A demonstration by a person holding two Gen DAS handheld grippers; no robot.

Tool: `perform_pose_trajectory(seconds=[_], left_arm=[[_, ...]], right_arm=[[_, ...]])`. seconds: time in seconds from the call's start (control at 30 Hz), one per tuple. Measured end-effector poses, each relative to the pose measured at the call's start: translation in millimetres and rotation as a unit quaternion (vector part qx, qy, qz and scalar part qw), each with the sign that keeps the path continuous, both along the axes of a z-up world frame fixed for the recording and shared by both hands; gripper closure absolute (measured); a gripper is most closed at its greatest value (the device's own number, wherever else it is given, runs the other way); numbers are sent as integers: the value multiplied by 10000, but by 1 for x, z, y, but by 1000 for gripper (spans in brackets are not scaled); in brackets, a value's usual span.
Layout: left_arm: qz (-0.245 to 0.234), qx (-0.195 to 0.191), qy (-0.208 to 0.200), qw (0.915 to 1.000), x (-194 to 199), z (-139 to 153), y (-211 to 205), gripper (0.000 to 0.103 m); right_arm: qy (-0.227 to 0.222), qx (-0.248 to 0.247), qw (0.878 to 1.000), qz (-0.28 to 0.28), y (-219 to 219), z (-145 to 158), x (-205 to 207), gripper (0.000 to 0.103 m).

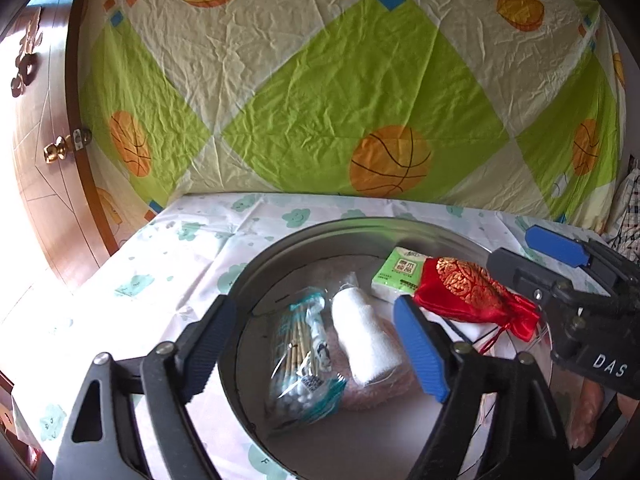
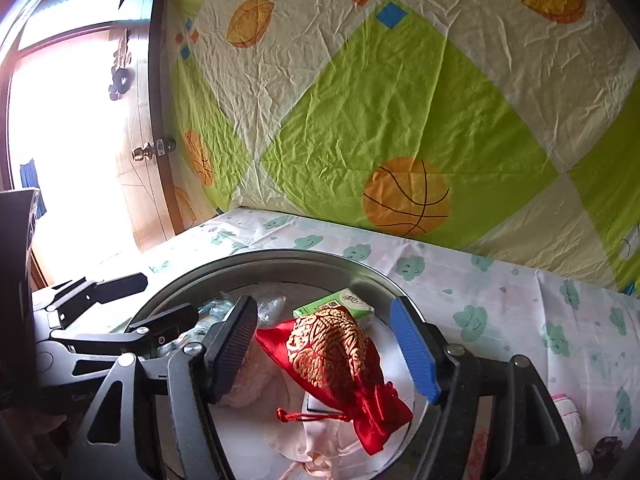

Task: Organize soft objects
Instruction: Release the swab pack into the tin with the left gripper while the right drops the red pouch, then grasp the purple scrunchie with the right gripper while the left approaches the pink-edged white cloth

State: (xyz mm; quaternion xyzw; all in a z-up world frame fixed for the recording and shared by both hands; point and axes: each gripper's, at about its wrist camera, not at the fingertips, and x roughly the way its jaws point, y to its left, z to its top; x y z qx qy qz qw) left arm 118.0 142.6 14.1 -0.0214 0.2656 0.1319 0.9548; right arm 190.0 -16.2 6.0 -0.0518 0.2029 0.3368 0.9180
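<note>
A round metal basin (image 1: 320, 232) (image 2: 248, 258) stands on a cloud-print cloth. In it lie a red and gold drawstring pouch (image 1: 472, 292) (image 2: 340, 360), a green tissue pack (image 1: 400, 274) (image 2: 356, 304), a rolled white towel (image 1: 366, 336), a bag of cotton swabs (image 1: 304, 356) and pink soft cloth (image 2: 252, 384). My left gripper (image 1: 316, 348) is open over the swabs and towel. My right gripper (image 2: 324, 354) is open, its jaws either side of the red pouch, not touching it; it also shows in the left wrist view (image 1: 560, 256).
A wall hanging with green squares and basketballs (image 1: 360, 100) rises behind the table. A wooden door with a brass knob (image 1: 56, 150) is at the left. A pink and white soft item (image 2: 568, 412) lies on the cloth at the right.
</note>
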Motion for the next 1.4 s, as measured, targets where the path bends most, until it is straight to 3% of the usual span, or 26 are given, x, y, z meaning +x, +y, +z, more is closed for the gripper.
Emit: perform_pose_trajectory(seconds=[0.2,0.3,0.47,0.6,0.83,1.0,1.4], left_arm=[[-213,86,-169,9996,-12,7,-26,14],[-382,140,-265,9988,-15,10,-47,7],[-790,185,-358,9961,-14,11,-93,5],[-1168,267,-277,9924,-4,6,-135,3],[-1710,432,130,9842,20,-18,-203,2],[-1806,518,368,9815,37,-33,-228,2],[-1741,366,648,9819,58,-48,-233,2]], right_arm=[[-157,-22,9997,-201,-34,4,-17,32],[-211,-16,9988,-440,-65,4,-24,31],[-231,-63,9946,-1012,-124,0,-27,27],[-165,-123,9874,-1571,-174,-8,-23,27],[375,-99,9667,-2529,-249,-26,0,27],[766,-118,9612,-2648,-268,-40,14,27],[1356,-293,9555,-2602,-267,-60,33,28]])
